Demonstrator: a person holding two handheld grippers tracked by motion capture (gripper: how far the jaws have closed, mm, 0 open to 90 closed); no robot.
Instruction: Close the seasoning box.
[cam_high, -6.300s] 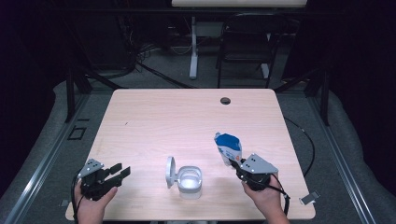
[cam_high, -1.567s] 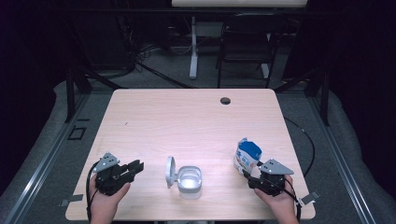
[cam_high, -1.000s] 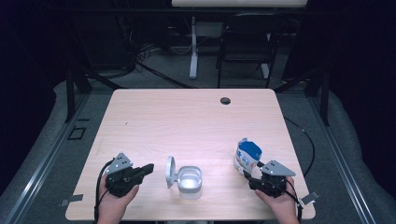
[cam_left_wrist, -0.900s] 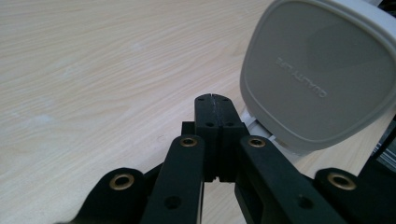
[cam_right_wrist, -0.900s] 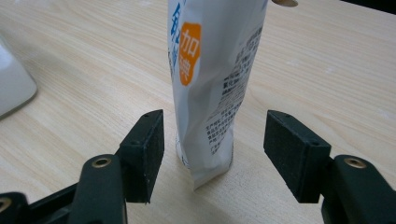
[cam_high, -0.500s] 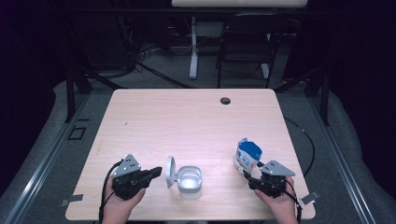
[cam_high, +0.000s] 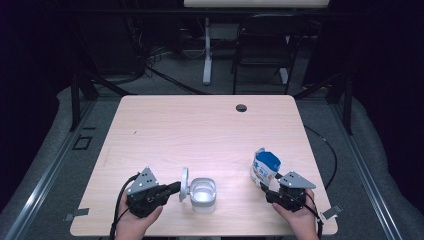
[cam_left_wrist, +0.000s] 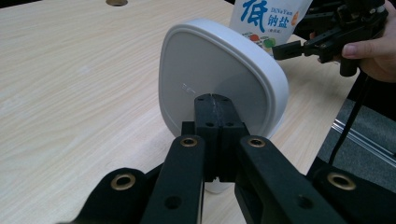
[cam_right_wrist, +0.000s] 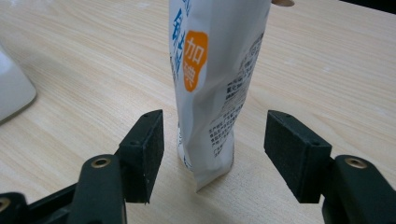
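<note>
Standing near the front edge of the pale wooden worktop (cam_high: 200, 130): a small white container (cam_high: 203, 194) with its hinged lid (cam_high: 184, 184) raised upright on the left side. Pressing against the outer face of that lid (cam_left_wrist: 219, 79) — the left hand-held gripper (cam_high: 172, 188), jaws clenched tight together with nothing between them, tips touching the lid's lower middle in the left gripper view. Gripping the body of this tool from the bottom edge of the high view: the person's left hand (cam_high: 131, 224).

Standing upright to the right of the container, well apart from it: a blue-and-white salt pouch (cam_high: 264, 169) with an open top, printed with blue Chinese characters and an orange patch (cam_right_wrist: 219, 84). Flanking its lower part — the right hand-held gripper (cam_right_wrist: 212, 154), released, jaws spread wide with a clear gap on each side, pads not touching the pouch. Holding that tool: the person's right hand (cam_high: 296, 220), with a cable trailing off toward the worktop's right corner.

Sitting far back near the rear edge: a dark round grommet hole (cam_high: 241, 107).
</note>
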